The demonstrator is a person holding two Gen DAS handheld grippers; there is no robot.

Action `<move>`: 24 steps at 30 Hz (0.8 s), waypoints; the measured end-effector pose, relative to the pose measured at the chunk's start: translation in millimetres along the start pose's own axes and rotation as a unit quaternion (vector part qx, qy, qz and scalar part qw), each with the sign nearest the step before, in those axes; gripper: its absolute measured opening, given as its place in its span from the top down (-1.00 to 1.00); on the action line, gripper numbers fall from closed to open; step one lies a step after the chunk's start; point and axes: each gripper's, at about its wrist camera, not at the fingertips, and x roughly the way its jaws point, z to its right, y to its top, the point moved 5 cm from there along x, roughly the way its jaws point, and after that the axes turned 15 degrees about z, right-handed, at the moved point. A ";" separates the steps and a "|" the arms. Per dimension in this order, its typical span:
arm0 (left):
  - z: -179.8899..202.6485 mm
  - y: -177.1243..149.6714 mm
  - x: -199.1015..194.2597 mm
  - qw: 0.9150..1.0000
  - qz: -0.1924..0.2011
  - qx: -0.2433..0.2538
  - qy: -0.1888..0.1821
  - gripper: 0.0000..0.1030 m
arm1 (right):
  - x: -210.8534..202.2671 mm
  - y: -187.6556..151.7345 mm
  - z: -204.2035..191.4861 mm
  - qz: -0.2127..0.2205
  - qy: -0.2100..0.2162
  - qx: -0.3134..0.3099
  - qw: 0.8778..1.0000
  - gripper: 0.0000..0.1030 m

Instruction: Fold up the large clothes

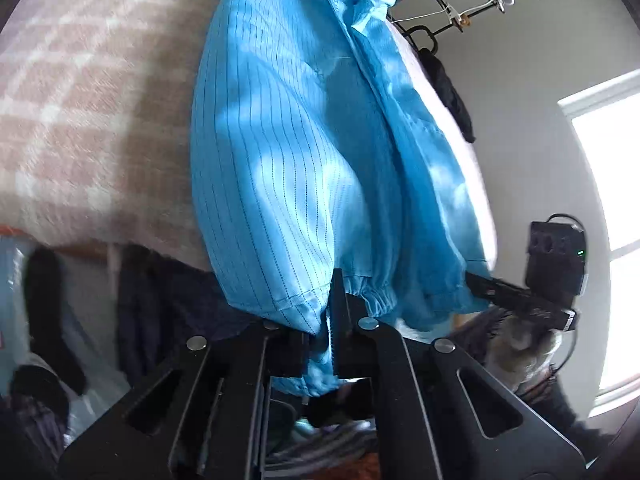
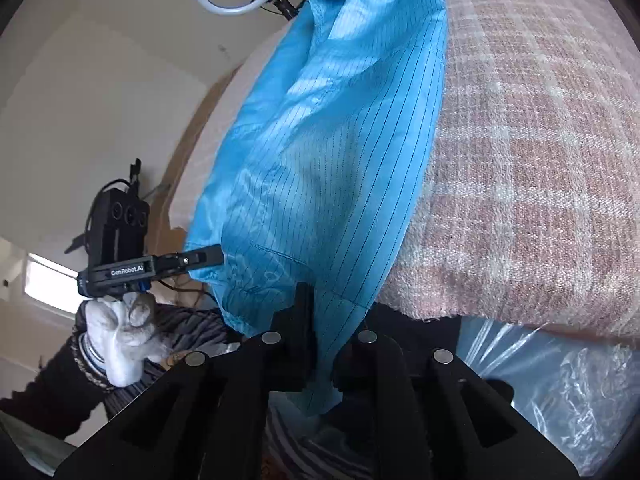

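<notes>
We pinch the blue striped garment point(image 1: 280, 152) at its hem in both the left gripper point(image 1: 334, 320) and the right gripper point(image 2: 320, 328) — jaws clamped on cloth — over the pink plaid blanket point(image 2: 540, 160), "GenRobot.AI" readable on the far gripper.

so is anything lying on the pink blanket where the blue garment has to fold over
Nothing visible. Both the left gripper and the right gripper are shut on the blue garment, and the checked blanket around it is bare.
</notes>
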 end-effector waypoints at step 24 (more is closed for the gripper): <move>37.8 21.3 -32.9 0.996 0.038 -0.052 -0.063 0.96 | 8.1 8.3 -1.8 -0.015 0.060 0.085 0.994 0.93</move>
